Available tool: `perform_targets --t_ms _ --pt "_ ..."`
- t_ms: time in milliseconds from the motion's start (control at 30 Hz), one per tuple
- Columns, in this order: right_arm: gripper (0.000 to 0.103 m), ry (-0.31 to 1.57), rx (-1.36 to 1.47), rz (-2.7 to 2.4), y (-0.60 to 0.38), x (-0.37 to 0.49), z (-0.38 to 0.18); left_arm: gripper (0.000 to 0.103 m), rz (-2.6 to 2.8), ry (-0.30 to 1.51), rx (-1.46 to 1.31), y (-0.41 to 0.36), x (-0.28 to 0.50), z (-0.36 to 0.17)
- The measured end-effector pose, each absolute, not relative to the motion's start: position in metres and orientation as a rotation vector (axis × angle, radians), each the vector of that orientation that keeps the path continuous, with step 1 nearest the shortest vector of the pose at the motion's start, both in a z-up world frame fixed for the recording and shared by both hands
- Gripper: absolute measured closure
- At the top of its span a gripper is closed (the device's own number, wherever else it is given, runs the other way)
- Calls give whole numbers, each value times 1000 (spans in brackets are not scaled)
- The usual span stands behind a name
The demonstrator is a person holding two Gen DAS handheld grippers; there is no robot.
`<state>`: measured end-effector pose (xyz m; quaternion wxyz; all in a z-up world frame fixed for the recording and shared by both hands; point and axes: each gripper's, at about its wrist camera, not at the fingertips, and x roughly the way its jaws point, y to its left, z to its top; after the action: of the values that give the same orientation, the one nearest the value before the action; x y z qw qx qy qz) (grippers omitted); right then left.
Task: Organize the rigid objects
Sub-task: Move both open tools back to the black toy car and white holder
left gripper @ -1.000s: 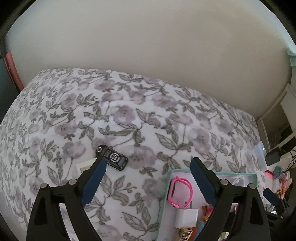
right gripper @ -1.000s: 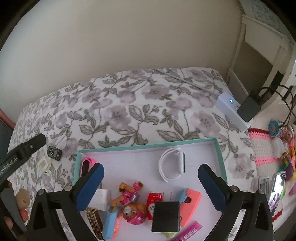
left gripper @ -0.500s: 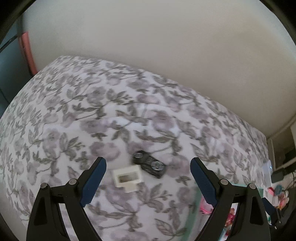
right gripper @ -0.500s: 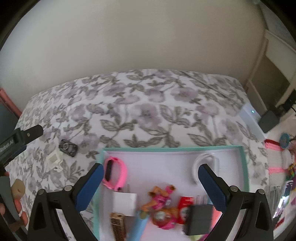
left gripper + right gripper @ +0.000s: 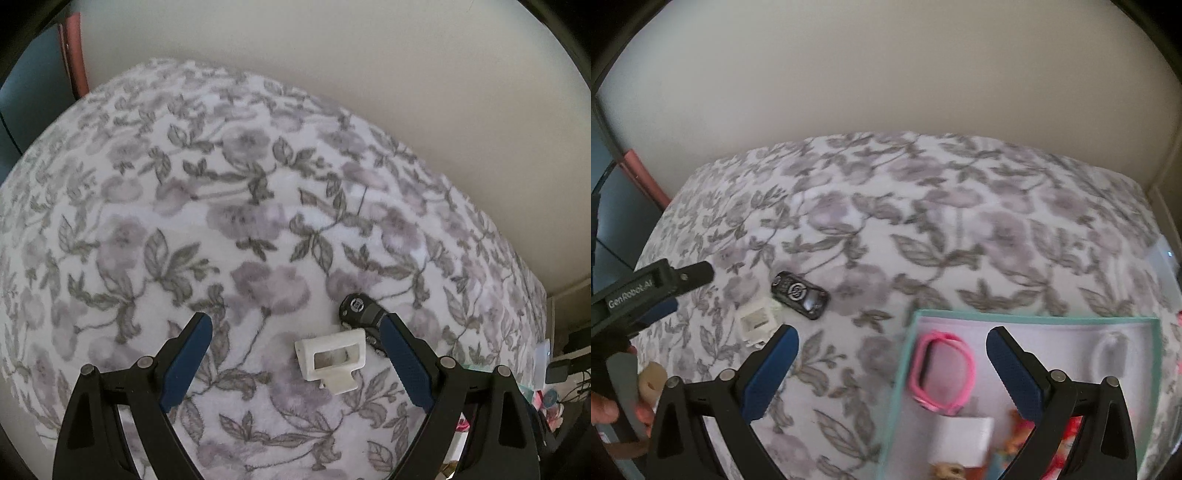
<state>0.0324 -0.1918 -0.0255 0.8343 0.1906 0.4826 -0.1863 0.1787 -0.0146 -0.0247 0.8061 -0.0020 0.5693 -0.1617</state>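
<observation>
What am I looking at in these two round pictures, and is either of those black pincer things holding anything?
There is no robot here. A person carries a hand-held two-finger gripper in each hand, and a fisheye camera on each looks forward along its blue-padded fingers.

The left camera shows the left gripper open over a flowered blanket, above a small white plastic piece and a black key fob that lie loose beside each other.

The right camera shows the right gripper, also open and empty, at the edge of a teal-rimmed tray holding a pink wristband, a white one and small toys. Nothing is held.
</observation>
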Motion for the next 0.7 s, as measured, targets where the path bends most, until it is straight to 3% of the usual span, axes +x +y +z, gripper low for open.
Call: perform_targets --t_ms 567,700 --pt "12 1112 311 -269 -166 82 -55 11 -436 1355 -18 -40 174 -65" --pt "13 1125 302 -274 -166 83 -57 19 -441 1375 -18 -43 173 -73"
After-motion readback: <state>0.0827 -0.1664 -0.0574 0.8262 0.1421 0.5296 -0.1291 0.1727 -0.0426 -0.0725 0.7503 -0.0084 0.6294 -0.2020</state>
